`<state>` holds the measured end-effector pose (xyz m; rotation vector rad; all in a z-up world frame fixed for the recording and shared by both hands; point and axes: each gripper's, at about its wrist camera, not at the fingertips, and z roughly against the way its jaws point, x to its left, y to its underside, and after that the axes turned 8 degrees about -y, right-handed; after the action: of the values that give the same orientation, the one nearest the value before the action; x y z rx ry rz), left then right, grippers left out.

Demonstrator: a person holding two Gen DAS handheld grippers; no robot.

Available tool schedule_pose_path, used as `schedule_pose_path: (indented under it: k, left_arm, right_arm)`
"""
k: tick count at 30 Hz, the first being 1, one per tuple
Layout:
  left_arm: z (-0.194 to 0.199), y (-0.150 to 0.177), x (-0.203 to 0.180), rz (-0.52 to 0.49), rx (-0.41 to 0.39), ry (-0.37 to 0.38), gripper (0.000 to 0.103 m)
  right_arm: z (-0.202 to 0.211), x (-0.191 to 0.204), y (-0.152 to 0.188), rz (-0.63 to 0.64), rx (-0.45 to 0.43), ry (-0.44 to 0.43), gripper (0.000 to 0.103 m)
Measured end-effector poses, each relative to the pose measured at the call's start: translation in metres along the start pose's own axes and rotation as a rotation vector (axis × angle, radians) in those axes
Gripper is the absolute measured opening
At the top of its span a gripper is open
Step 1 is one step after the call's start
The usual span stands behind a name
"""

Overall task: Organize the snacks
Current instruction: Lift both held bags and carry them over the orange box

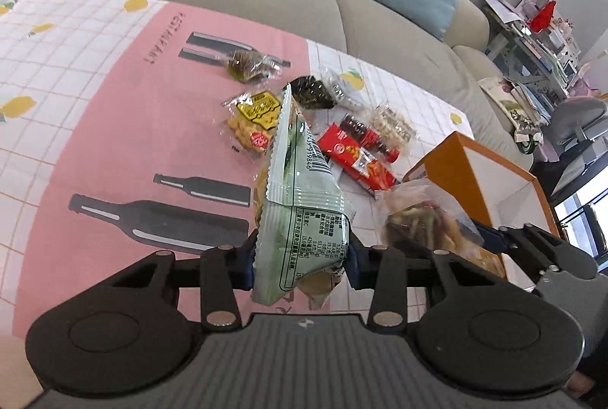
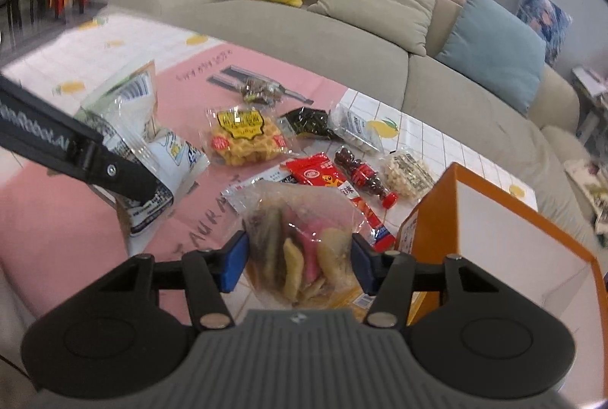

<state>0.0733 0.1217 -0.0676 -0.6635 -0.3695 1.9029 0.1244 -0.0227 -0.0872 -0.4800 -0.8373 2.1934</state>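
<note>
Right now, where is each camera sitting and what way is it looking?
Left wrist: rides the left gripper, looking down its fingers at the green snack bag it clamps, sofa beyond.
Right wrist: rides the right gripper, looking at its clear veggie-chip bag; the left gripper's finger crosses at left.
Both show the orange box, waffle pack, pink tablecloth.

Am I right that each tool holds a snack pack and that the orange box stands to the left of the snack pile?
Not quite: the orange box stands to the right of the pile, as the right wrist view shows. The rest holds: the left tool grips a green pack, the right tool a clear pack.
</note>
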Motion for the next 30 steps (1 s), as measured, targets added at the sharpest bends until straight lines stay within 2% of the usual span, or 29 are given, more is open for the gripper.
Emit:
schedule_pose_path:
  k: [4,10,18,23,30]
  left_arm:
    - [0.015,0.000,-0.011,-0.024,-0.024,0.009,0.047]
    - [0.040,-0.003,-0.037,-0.071,-0.065,0.042,0.047]
    - [0.065,-0.003,-0.084,-0.167,-0.094,0.113,0.047]
    - [0.066,-0.005,-0.122,-0.227,-0.068,0.198,0.047]
    - [0.044,-0.013,-0.179,-0.327,-0.002,0.281,0.047]
  right_arm:
    - [0.030,-0.009,-0.007,-0.070,-0.045,-0.036,0.055]
    - [0.075,-0.025,-0.016,-0.128,-0.108,-0.047,0.055]
    - [0.121,-0.072,-0.014,-0.253,-0.116,-0.045,0.055]
    - [0.143,-0.106,-0.005,-0.328,-0.091,-0.019,0.055]
    - [0.155,-0.156,0.010,-0.447,-0.049,-0.007,0.055]
